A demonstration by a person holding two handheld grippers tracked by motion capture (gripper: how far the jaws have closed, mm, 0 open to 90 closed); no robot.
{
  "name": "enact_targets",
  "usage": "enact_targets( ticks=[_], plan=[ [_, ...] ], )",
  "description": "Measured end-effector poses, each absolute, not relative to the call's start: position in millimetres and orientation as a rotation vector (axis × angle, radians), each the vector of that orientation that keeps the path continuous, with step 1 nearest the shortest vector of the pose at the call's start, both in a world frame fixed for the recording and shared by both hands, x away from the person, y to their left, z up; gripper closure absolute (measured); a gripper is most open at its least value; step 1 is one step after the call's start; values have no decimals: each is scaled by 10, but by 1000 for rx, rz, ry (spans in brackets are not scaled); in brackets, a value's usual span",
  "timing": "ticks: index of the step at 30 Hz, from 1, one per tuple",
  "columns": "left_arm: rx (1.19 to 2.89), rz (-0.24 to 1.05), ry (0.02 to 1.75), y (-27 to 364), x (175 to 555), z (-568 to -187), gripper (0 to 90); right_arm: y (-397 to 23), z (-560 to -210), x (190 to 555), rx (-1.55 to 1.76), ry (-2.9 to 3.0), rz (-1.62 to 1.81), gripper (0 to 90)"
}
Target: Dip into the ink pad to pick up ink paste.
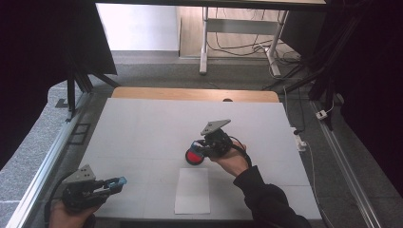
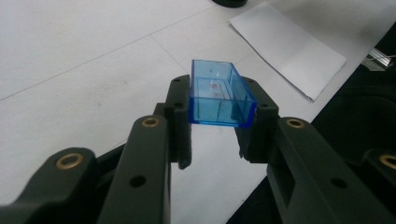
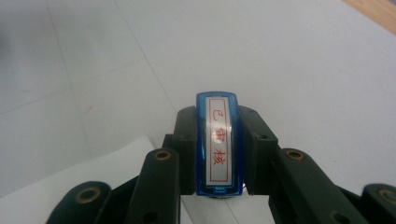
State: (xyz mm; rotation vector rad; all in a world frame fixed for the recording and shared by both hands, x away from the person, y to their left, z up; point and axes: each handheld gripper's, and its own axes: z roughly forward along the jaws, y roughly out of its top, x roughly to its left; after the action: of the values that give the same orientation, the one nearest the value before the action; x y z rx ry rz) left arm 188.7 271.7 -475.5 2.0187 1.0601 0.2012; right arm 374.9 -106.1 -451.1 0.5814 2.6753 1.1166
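My left gripper [image 1: 118,182] rests near the table's front left corner, shut on a clear blue plastic cap [image 2: 219,91] whose open side faces the camera. My right gripper [image 1: 196,146] hangs over the middle of the table, shut on a blue stamp [image 3: 218,144]. The stamp's white label with red characters faces up in the right gripper view. Directly below and in front of the right gripper sits a round ink pad [image 1: 193,156] with a red face and a black rim. Whether the stamp touches the pad I cannot tell.
A white sheet of paper [image 1: 192,190] lies on the white table cover [image 1: 142,128], just in front of the ink pad. The wooden table edge [image 1: 190,94] shows at the back. Beyond it are floor, desk legs and cables.
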Motion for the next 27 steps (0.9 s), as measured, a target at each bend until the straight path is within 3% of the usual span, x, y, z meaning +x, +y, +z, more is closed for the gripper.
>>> enact_targets(
  ticks=[27],
  plan=[
    [2020, 203, 1055, 2712, 1878, -4756, 680, -917, -4765, 3909, 583, 2716, 995, 717]
  ],
)
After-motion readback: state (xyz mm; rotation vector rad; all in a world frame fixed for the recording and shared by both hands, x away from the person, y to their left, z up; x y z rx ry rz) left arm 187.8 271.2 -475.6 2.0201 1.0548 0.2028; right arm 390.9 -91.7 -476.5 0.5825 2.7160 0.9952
